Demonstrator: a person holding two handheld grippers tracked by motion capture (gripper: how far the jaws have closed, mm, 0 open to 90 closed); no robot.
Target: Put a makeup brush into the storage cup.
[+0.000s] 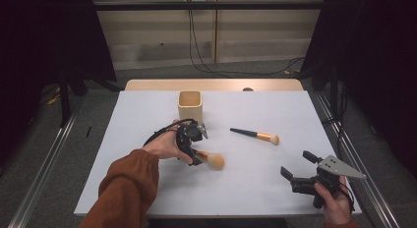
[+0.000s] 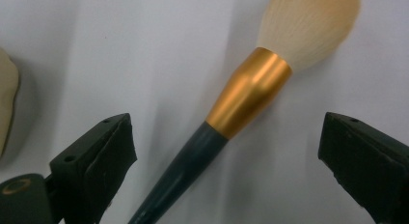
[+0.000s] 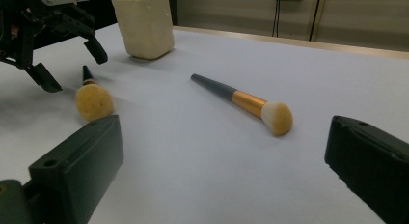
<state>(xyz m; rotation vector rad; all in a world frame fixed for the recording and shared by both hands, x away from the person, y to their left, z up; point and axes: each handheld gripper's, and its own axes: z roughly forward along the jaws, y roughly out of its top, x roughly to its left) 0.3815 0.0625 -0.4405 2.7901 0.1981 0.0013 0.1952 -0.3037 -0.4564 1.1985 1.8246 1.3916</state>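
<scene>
Covering most of the high view, the white table (image 1: 147, 188) carries a cream cup (image 1: 190, 106) near its far edge. The left gripper (image 1: 194, 145) stands over the nearer brush (image 1: 211, 159), jaws spread wide on either side of its dark handle without touching it; the left gripper view shows the gold collar and pale bristles lying past the jaws. The right gripper (image 1: 295, 170) hangs at the table's near right corner, jaws wide apart, holding nothing. The second brush (image 1: 255, 135) lies between the two grippers, apart from both.
</scene>
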